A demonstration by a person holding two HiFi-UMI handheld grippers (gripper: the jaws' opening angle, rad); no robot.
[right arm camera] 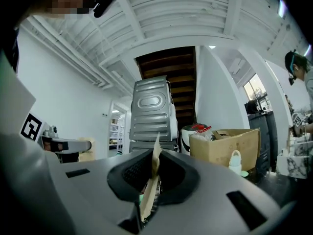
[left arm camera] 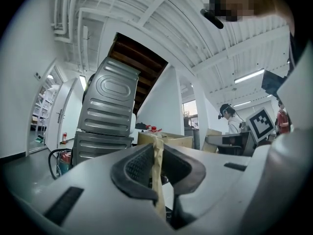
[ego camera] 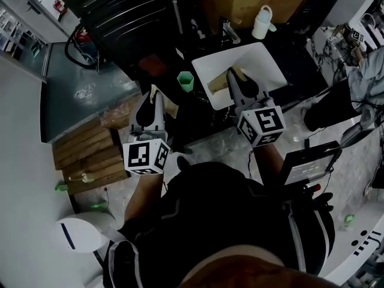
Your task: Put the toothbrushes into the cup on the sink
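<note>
A dark counter [ego camera: 300, 59] carries a white sink [ego camera: 267, 65]. The green cup [ego camera: 185, 80] stands just beside the sink at its 9 o'clock, and a cardboard box [ego camera: 252, 2] and white bottle [ego camera: 262, 21] sit at 12. Wooden pallets [ego camera: 90, 155] lie on the pale floor. The left gripper [ego camera: 154, 98] is clamped on a tan, paper-wrapped strip, probably a toothbrush [left arm camera: 159, 180]. The right gripper [ego camera: 233, 75] pinches another [right arm camera: 149, 190]. Both are apart from the cup.
</note>
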